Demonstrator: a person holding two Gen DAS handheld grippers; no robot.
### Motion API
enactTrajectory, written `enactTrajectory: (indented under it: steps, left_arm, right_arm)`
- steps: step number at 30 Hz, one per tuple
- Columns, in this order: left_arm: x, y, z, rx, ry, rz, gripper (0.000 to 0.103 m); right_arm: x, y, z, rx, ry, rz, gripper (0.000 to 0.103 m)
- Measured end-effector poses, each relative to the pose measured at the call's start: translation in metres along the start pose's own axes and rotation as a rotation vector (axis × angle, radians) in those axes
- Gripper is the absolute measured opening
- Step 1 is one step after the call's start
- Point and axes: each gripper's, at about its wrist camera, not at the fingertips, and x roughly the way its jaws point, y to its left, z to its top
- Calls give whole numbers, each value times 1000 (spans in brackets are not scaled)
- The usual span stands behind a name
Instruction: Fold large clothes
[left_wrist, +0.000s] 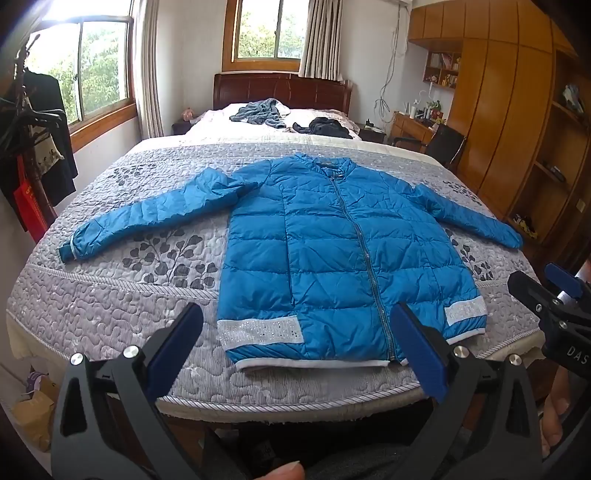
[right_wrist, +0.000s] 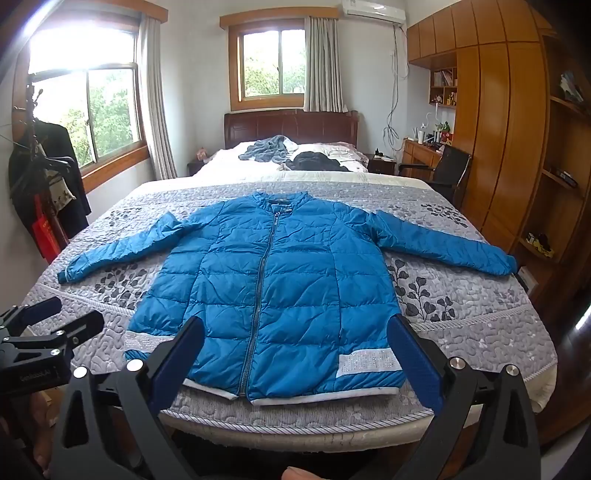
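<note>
Blue quilted puffer jacket (left_wrist: 332, 251) lies flat, front up, zipped, on the grey leaf-print quilted bedspread (left_wrist: 122, 295), hem near the foot edge of the bed, collar toward the dark wooden headboard (left_wrist: 282, 90). Both sleeves are spread out toward the side edges. My left claw (left_wrist: 295, 345) hangs off the foot edge, jaws wide apart, holding nothing; my right claw (right_wrist: 295, 354) is the same, apart and empty, aimed at the hem. Nothing folded yet, so I judge the first step is a sleeve fold. Plan: take the left sleeve cuff (left_wrist: 72, 249) and the right sleeve cuff (right_wrist: 508, 264), pinch at the banded end, not mid-sleeve, and lay each across the chest. The shell looks like slick, thin nylon over puffy fill, creased and springy, so it will likely slide and rebound; grip deep, lift low, press the fold down before letting go. Silver sequinned pocket panels (left_wrist: 258, 330) near the hem look rougher and could snag, so avoid them. Grey garment (left_wrist: 258, 112) and black garment (left_wrist: 327, 127) lie crumpled by the headboard, well apart from the jacket.
</note>
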Motion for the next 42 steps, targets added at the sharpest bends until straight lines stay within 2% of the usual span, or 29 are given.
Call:
enactTrajectory:
  steps: [42]
  left_arm:
    - [0, 1, -1, 1, -4, 4, 100]
  right_arm:
    - [0, 0, 0, -2, -4, -1, 99]
